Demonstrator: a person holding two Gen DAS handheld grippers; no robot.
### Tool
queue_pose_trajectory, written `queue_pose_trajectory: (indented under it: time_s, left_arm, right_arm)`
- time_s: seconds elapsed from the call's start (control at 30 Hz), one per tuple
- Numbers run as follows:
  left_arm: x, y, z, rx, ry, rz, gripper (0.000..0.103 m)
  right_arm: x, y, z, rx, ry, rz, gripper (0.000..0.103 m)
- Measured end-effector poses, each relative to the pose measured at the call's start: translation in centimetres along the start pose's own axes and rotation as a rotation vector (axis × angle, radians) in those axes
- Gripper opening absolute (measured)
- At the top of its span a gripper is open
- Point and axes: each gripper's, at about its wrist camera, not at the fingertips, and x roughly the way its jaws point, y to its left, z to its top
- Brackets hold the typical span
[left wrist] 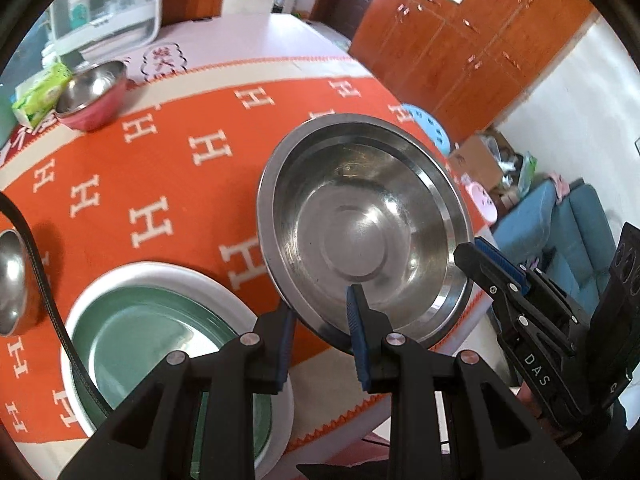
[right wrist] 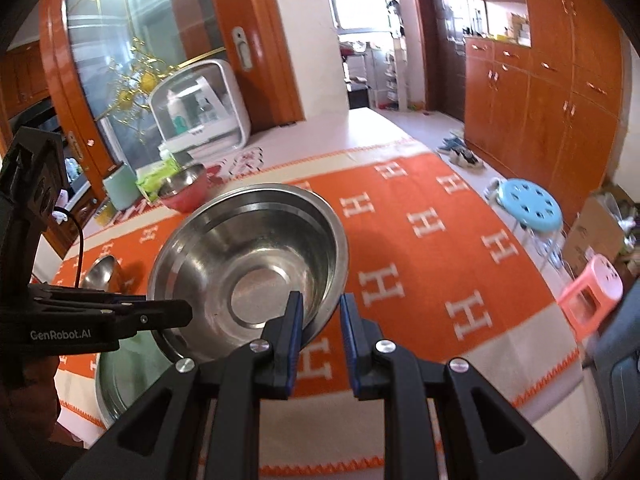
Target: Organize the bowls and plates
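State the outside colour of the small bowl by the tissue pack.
Red small bowl; clearest in the left wrist view.

walls white | cabinets (right wrist: 560, 92) orange wood | stool (right wrist: 530, 204) blue | sofa (left wrist: 560, 232) blue | floor pale | window daylight

Open cloth (right wrist: 440, 248) right of steel bowl (right wrist: 248, 264).

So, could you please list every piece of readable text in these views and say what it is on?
"DAS": on the right gripper body, seen from the left wrist.
"GenRobot.AI": on the left gripper body, seen from the right wrist.
"H": repeated white letters on the orange tablecloth.
Red characters on the pink cloth: too blurred to read.
Green box print: unreadable.
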Motion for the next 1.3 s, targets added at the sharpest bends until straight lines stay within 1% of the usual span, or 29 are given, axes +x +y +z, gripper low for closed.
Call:
queue_pose_trajectory:
  time_s: [0.17, 0.33, 0.53, 0.83, 0.97, 1.13, 1.2, 1.3]
  left_arm:
    - [2.4, -0.9, -1.0, 0.013, 0.072, 0.005, 0.024]
    - [4.4, -1.3, -1.6, 0.009, 0.125, 0.02, 0.024]
    - [6.2, -1.6, -2.4, -0.008, 0.182, 0.032, 0.024]
    - [7.4, -1.5, -2.6, -0.053, 0.228, 0.058, 0.027]
    - [7.3, -1.6, -2.6, -0.058, 0.233, 0.073, 0.031]
    - [6.2, -1.8, -2.5, -0.051, 0.201, 0.084, 0.036]
    - [5.6, -1.7, -2.5, -0.057, 0.192, 0.08, 0.043]
    - [4.2, -1.6, -2.4, -0.061, 0.155, 0.074, 0.05]
  right_arm:
    - [1.1, -1.1, -1.6, 0.01, 0.082, -0.018, 0.018]
    - [2.3, -2.1, -2.8, -0.006, 0.156, -0.01, 0.018]
    - [3.8, -3.0, -3.4, -0.04, 0.239, 0.013, 0.018]
    - [4.2, -3.1, -2.4, -0.151, 0.268, 0.084, 0.019]
    - [4.1, -3.1, -1.9, -0.189, 0.286, 0.115, 0.02]
    - [3.7, -3.2, -1.0, -0.234, 0.287, 0.134, 0.02]
    - [3.5, -3.2, -0.6, -0.246, 0.286, 0.135, 0.02]
    - [3.0, -3.2, 0.2, -0.259, 0.272, 0.136, 0.02]
